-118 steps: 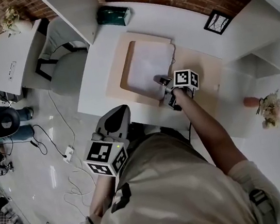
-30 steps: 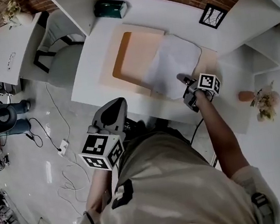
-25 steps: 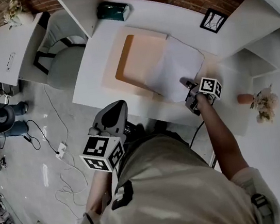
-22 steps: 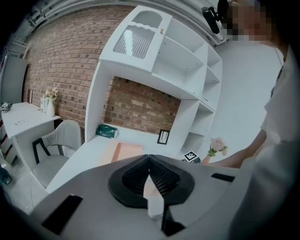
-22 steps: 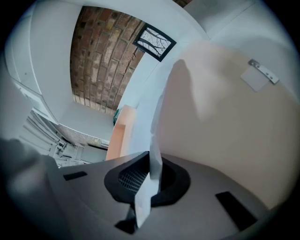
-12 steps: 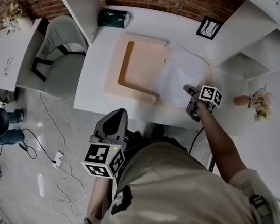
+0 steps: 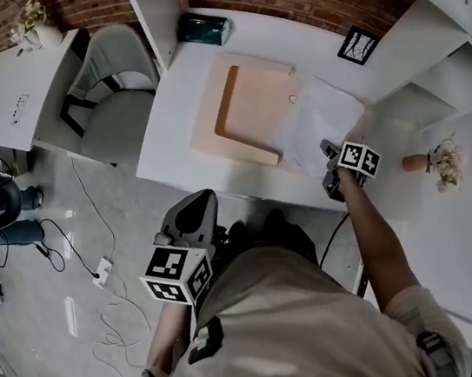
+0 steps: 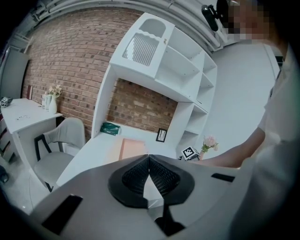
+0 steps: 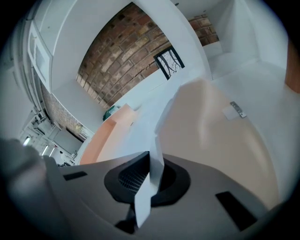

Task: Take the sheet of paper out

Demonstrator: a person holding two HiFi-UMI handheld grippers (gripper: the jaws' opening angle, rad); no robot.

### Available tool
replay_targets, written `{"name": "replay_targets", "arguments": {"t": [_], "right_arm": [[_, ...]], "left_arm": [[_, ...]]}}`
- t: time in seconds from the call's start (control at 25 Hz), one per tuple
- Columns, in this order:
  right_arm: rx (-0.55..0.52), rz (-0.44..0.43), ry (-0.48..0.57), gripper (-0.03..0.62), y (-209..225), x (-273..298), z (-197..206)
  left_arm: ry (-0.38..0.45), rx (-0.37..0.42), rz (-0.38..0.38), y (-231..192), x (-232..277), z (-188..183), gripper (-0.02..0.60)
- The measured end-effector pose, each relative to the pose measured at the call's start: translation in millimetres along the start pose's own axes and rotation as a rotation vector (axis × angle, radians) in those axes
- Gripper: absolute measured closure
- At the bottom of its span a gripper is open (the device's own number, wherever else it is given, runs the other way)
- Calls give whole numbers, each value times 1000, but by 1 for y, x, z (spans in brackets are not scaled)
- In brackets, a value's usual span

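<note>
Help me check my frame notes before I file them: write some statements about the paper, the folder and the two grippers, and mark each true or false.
1. The right gripper is shut on the sheet of paper. True.
2. The left gripper also grips the sheet. False: its jaws are together on nothing, and it is held short of the desk.
3. The sheet covers the left half of the tan folder. False: that half is bare, and the sheet lies to its right.
4. A green box sits at the back of the desk, near the brick wall. True.
</note>
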State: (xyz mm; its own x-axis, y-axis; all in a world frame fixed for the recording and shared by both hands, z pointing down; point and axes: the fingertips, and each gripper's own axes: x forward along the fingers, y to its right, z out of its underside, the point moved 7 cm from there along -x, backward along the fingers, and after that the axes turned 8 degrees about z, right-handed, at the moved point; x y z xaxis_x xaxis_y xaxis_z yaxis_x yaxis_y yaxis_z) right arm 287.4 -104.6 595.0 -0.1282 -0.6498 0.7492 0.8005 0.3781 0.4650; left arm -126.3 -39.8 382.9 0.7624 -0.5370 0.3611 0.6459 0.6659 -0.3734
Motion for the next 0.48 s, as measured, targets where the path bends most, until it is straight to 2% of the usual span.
{"name": "replay_targets", "arguments": {"t": [0.28,0.48], "right_arm": [[5,3,33,568,1,-4,0],[73,-34,26,568,5,-6,-1]], "left_arm": [[4,17,-2,-2,-13,-3,565],[7,24,3,10,-5,-6,565]]}}
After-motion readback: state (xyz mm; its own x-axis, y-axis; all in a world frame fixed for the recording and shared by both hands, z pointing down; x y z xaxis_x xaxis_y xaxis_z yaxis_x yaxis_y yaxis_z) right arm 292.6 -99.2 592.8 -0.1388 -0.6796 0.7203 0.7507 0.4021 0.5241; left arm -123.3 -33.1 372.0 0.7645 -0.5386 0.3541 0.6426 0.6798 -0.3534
